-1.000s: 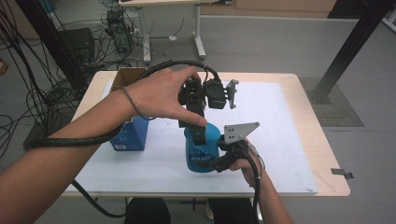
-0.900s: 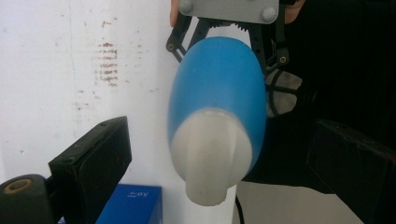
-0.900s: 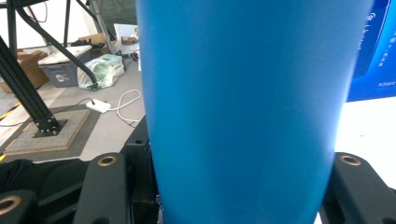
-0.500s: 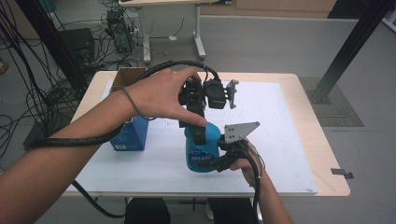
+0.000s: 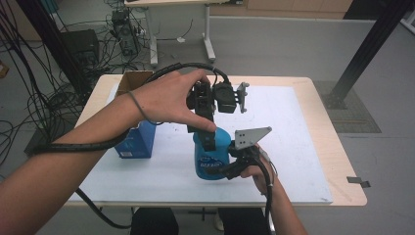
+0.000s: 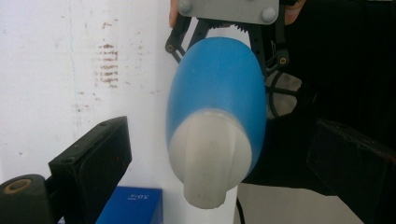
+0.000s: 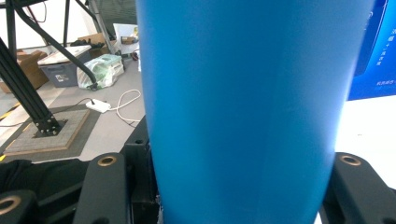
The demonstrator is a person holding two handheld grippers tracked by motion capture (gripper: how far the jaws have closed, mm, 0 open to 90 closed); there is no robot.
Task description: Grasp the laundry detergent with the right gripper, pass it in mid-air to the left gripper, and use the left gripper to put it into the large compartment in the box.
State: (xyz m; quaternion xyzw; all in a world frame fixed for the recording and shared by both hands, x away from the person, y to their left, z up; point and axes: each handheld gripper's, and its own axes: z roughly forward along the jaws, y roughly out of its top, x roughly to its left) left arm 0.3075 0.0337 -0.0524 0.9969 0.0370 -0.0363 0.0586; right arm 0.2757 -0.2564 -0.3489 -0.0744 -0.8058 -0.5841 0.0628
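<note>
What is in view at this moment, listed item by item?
bottle: one, blue with a white cap, upright at the middle of the table.
box: one, blue, left of the bottle.
cardboard box: one, brown, far left of the table.
mat: one, white, covering the table top.
table: one, light wood.
right gripper: one, black, shut on the bottle's body.
left gripper: one, black, above the bottle, jaws open either side of the cap.

Blue bottle (image 6: 217, 93) smooth matt plastic, white cap (image 6: 210, 158) matt; table (image 5: 337, 161) pale wood; box (image 5: 134, 142) glossy cardboard.
</note>
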